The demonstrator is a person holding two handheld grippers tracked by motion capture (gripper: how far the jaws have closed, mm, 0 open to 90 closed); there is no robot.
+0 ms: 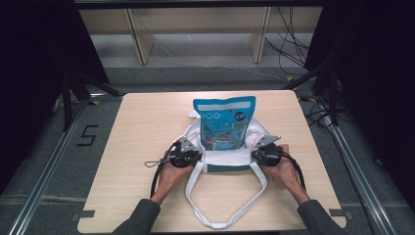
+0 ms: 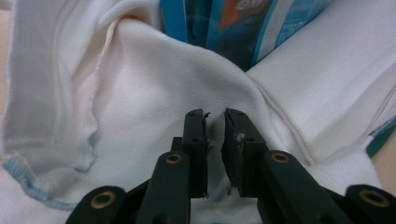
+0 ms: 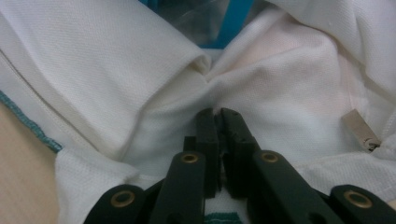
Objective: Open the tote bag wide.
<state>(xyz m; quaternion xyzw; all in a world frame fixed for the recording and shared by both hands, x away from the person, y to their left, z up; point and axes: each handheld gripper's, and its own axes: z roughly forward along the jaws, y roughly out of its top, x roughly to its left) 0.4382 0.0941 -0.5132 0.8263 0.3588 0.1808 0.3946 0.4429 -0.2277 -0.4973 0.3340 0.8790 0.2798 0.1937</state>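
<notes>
One wooden table [image 1: 132,147] carries everything. On it lies one white tote bag [image 1: 225,159], near the middle toward the near edge, with two long handle loops [image 1: 195,196] trailing to the near edge. One blue snack pouch [image 1: 224,122] stands in the bag's mouth. Two hand-held grippers, the left gripper [image 1: 191,153] and the right gripper [image 1: 257,152], sit at the bag's two sides, one in each of the person's two hands. One small metal zip pull [image 3: 359,130] shows on the cloth.
</notes>
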